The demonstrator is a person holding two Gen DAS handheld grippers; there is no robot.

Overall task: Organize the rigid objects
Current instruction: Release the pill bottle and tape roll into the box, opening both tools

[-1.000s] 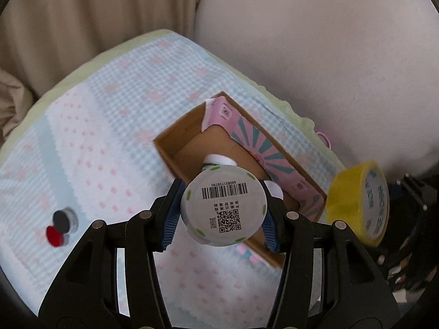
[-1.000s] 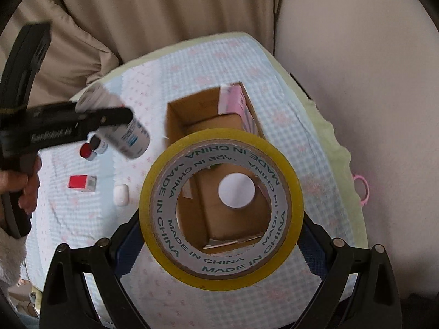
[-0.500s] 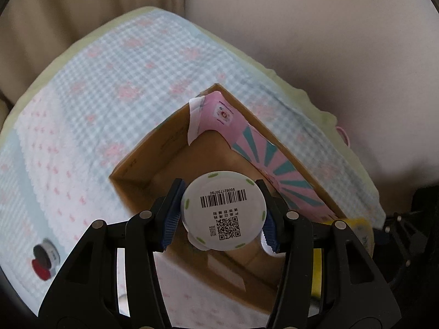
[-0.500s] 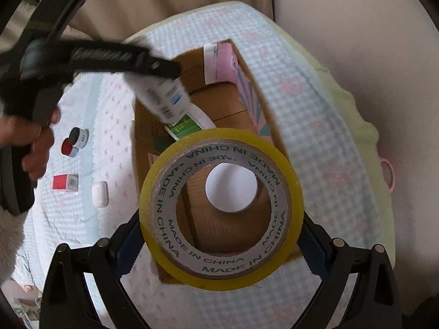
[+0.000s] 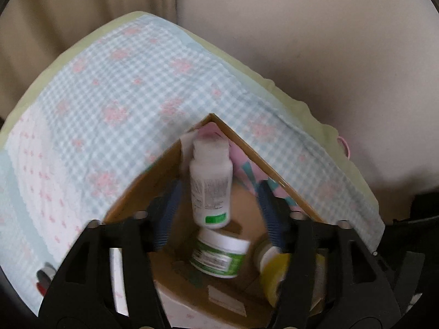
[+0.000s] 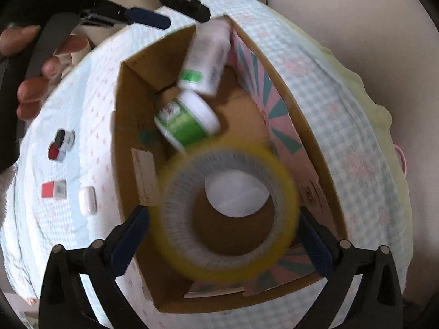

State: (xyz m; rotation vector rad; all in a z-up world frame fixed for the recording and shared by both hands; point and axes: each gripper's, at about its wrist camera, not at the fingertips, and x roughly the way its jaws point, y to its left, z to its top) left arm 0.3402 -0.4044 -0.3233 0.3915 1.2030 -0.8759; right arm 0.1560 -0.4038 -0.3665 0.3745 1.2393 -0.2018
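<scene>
An open cardboard box (image 5: pixel 137 189) (image 6: pixel 131 104) sits on the checked cloth. My left gripper (image 5: pixel 216 211) is open above it; the white bottle (image 5: pixel 211 183) (image 6: pixel 205 54) is free between its fingers, inside the box, blurred. A green-labelled jar (image 5: pixel 219 255) (image 6: pixel 186 120) lies in the box. My right gripper (image 6: pixel 225 235) is open; the yellow tape roll (image 6: pixel 230 216) (image 5: pixel 274 277) sits between its fingers without touching them, blurred, over the box.
On the cloth left of the box lie a red-and-black round case (image 6: pixel 60 145), a small red-and-grey box (image 6: pixel 53 190) and a white earbud case (image 6: pixel 87 200). A beige wall and curtain stand behind the bed. A white round lid (image 6: pixel 236 192) shows through the roll.
My left gripper opened and let go of the white bottle, which dropped into the box. My right gripper opened and released the tape roll over the box.
</scene>
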